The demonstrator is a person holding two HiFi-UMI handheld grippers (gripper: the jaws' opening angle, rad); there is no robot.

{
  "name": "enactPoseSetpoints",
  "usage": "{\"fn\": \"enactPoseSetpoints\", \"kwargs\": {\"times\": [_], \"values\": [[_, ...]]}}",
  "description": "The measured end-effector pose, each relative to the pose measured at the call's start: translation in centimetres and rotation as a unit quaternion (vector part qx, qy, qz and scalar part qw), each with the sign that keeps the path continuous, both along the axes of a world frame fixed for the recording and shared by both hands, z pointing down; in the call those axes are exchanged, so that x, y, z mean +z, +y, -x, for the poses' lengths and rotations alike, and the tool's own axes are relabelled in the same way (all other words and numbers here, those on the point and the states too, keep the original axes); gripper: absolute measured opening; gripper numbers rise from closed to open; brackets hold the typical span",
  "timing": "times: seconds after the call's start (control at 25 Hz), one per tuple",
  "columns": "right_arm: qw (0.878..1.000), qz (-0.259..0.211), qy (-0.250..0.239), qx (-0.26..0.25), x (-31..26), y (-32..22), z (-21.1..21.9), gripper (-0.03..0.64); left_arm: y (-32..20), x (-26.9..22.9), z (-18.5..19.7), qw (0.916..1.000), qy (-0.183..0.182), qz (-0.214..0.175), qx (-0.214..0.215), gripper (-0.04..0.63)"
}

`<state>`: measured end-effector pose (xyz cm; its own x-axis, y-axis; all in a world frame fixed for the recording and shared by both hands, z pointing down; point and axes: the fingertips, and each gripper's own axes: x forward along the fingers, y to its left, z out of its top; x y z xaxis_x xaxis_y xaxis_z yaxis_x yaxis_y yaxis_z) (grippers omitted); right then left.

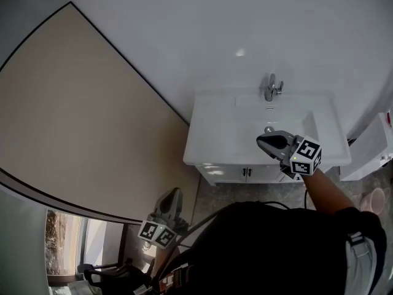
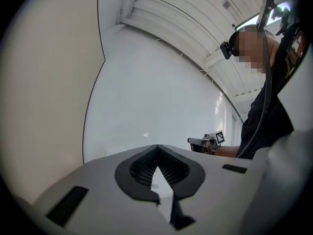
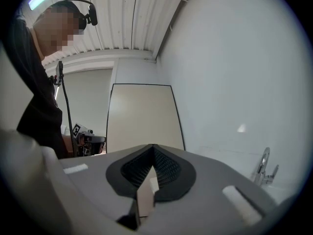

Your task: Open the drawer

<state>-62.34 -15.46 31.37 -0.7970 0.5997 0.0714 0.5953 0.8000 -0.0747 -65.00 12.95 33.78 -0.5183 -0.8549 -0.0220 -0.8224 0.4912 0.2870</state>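
A white vanity (image 1: 212, 146) stands against the wall, with a basin and a chrome faucet (image 1: 272, 88). Its front panel (image 1: 227, 173) below the counter carries two small dark handles (image 1: 247, 172) and looks closed. My right gripper (image 1: 262, 142) hovers over the basin, level and shut, with nothing in it. My left gripper (image 1: 175, 192) hangs lower, left of the vanity by the beige panel, also shut and empty. In the left gripper view the jaws (image 2: 157, 146) meet at their tips. In the right gripper view the jaws (image 3: 152, 146) meet too, with the faucet (image 3: 264, 168) at the right.
A large beige panel (image 1: 80, 115) fills the left wall. A white unit (image 1: 371, 149) stands right of the vanity, with a pale pink thing (image 1: 371, 200) on the floor near it. Dark gear (image 1: 116, 278) lies at lower left by a window.
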Motion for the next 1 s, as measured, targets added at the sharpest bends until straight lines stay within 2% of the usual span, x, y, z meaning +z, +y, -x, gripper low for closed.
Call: {"fn": "enactPoseSetpoints", "kwargs": {"times": [0.28, 0.44, 0.8, 0.88, 1.0], "values": [[0.999, -0.008, -0.006, -0.039, -1.0, -5.4, 5.9, -0.005, -5.5, -0.1, 4.3, 0.9994, 0.009, -0.001, -0.034, 0.0], [0.999, -0.006, -0.007, -0.041, -0.7, -8.2, 7.7, -0.005, -8.6, 0.2, 5.9, 0.9994, 0.011, 0.004, -0.032, 0.0], [1.0, 0.0, 0.013, 0.016, 1.7, -12.6, 11.7, -0.005, -12.6, 1.4, 12.5, 0.9998, 0.014, 0.003, 0.014, 0.0], [0.999, -0.001, 0.014, 0.044, 1.7, -13.1, 12.6, -0.005, -13.4, 1.7, 14.5, 0.999, 0.017, -0.006, 0.04, 0.0], [0.995, -0.008, 0.013, 0.103, 1.1, -13.7, 13.6, -0.005, -15.1, 2.1, 18.2, 0.9943, 0.023, -0.017, 0.103, 0.0]]}}
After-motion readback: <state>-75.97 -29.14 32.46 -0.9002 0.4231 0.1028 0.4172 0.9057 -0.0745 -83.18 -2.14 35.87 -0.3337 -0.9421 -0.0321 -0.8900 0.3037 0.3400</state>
